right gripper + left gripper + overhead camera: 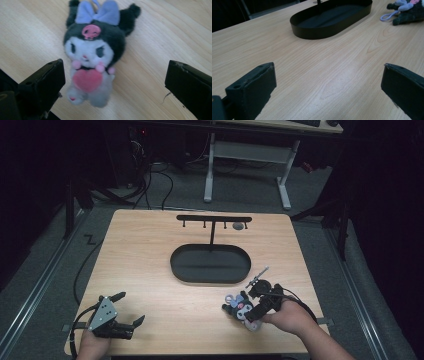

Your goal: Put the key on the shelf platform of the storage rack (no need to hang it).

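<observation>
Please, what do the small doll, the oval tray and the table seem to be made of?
Doll: soft plush fabric, fuzzy surface and blurred fluffy edges. Oval tray: probably thin metal, matte black finish, thin upright rim. Table: light wood or wood-look laminate, visible grain, slight sheen.

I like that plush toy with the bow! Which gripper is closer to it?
The right gripper. Its open jaws sit right over the plush toy lying on the table. The left gripper, also open, is far off at the table's other front corner.
</observation>
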Tool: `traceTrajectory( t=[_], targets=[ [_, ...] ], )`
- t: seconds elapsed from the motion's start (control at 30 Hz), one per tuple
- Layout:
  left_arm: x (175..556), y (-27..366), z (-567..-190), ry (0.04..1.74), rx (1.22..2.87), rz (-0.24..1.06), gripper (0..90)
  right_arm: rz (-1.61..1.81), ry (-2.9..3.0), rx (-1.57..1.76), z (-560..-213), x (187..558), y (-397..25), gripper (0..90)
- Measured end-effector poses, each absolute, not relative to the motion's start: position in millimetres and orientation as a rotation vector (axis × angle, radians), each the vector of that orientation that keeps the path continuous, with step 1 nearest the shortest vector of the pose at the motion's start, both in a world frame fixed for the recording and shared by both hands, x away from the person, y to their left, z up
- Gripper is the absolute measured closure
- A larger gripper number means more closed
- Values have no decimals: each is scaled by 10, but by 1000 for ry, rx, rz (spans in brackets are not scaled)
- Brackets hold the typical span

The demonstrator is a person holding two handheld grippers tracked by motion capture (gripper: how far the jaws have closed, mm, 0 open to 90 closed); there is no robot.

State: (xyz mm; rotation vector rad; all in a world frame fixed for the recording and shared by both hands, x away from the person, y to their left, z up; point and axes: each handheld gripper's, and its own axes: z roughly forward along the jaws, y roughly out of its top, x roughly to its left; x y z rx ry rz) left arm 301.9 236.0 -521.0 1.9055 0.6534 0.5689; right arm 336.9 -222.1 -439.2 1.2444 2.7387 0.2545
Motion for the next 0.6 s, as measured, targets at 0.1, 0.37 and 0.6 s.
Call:
traceTrajectory(
  t=[0.1,0.37,0.6],
  targets=[
    [3032,2332,-5220,639,1922,559,6,264,2750,1251,-4420,3375,-2191,34],
    [3082,2248,-5210,607,1936,554,6,245,2785,1256,-4579,3338,-2162,63],
    [3110,2195,-5214,595,1956,564,6,201,2818,1258,-4781,3259,-2135,144]
  ],
)
